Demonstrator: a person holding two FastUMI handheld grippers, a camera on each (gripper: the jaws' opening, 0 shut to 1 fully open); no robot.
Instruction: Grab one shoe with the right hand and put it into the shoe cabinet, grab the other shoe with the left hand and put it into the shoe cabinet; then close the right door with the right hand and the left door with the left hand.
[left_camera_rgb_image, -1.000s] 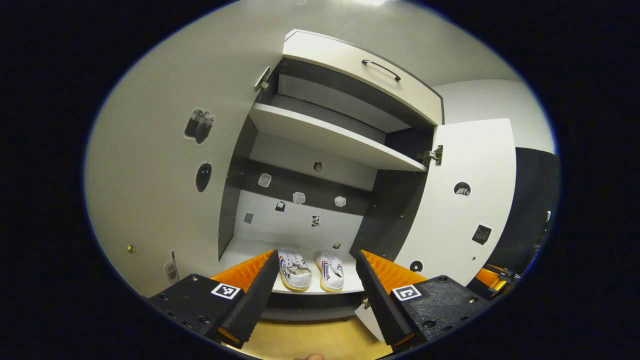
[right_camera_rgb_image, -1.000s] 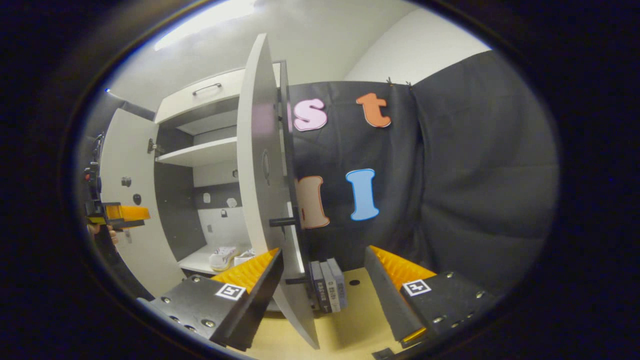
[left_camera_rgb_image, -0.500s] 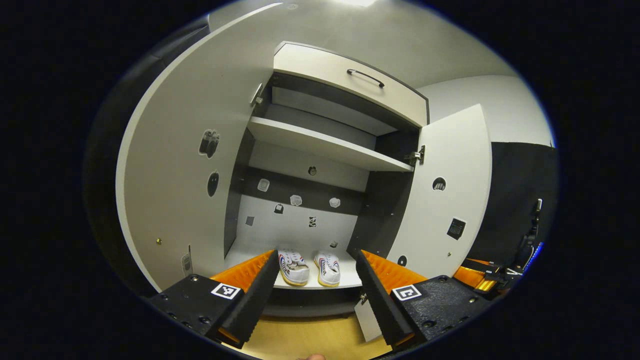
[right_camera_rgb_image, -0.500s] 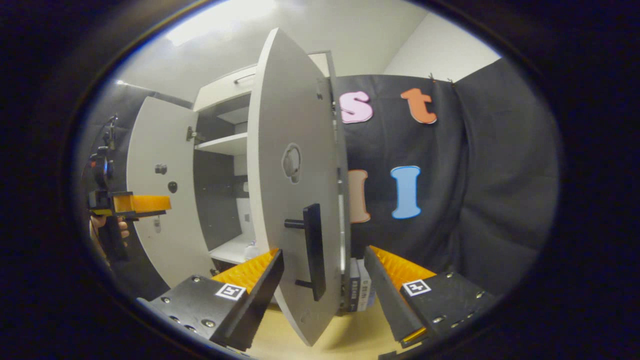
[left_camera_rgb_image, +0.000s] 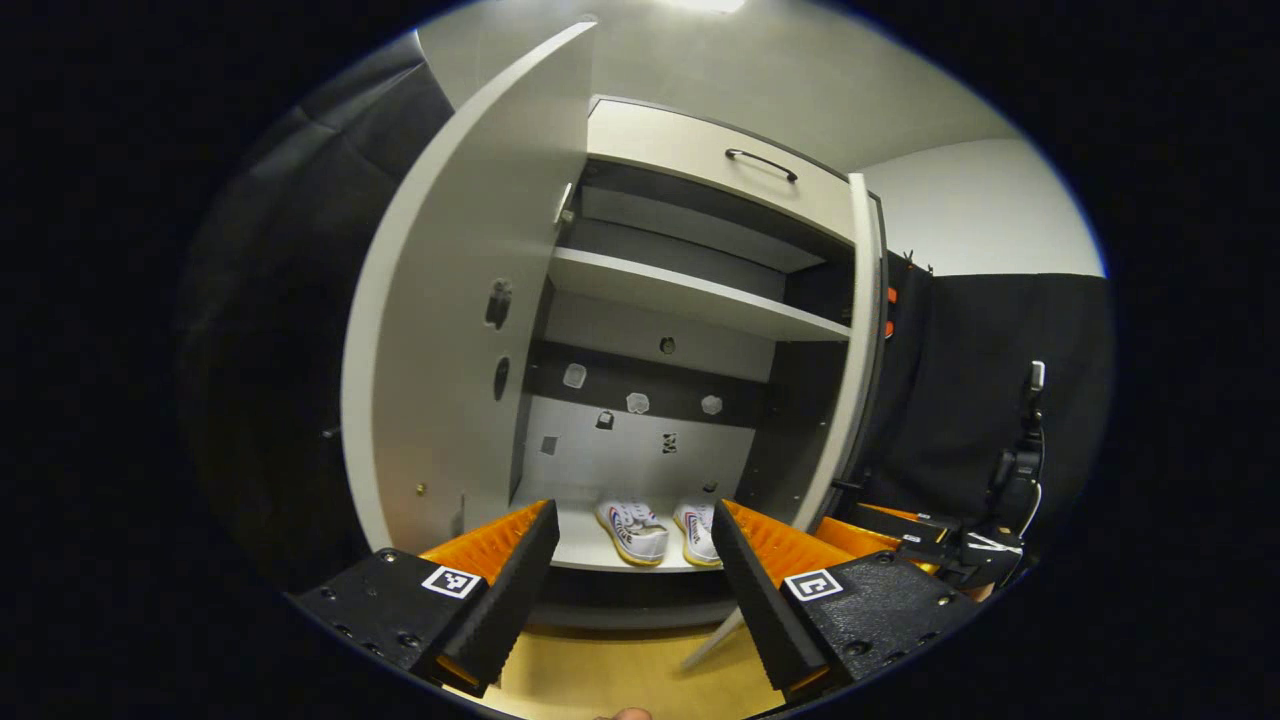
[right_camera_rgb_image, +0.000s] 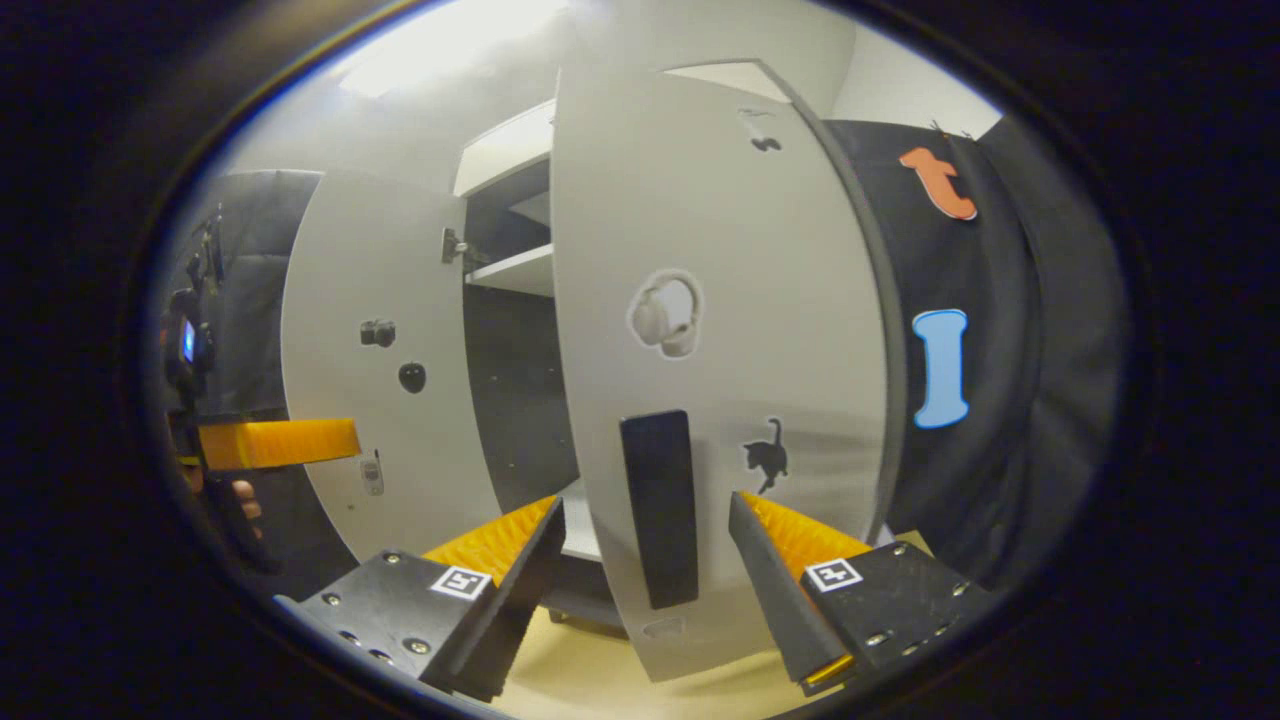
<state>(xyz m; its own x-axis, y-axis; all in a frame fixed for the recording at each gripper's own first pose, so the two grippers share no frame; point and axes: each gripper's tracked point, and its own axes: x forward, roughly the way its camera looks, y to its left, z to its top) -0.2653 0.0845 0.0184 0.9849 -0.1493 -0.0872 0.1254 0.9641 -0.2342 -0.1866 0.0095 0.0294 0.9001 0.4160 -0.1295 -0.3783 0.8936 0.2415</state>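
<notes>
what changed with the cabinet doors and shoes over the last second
The right door has swung well toward closed; its handle now faces the open right claw. The left door looks about as open as before. Both shoes stayed on the bottom shelf, and the left claw stayed open, holding nothing.

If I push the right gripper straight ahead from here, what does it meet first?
Most likely the right door: its outer face stands right ahead of the open right gripper, with the door's black handle sitting between the fingers' lines. Exact depth is unclear.
</notes>
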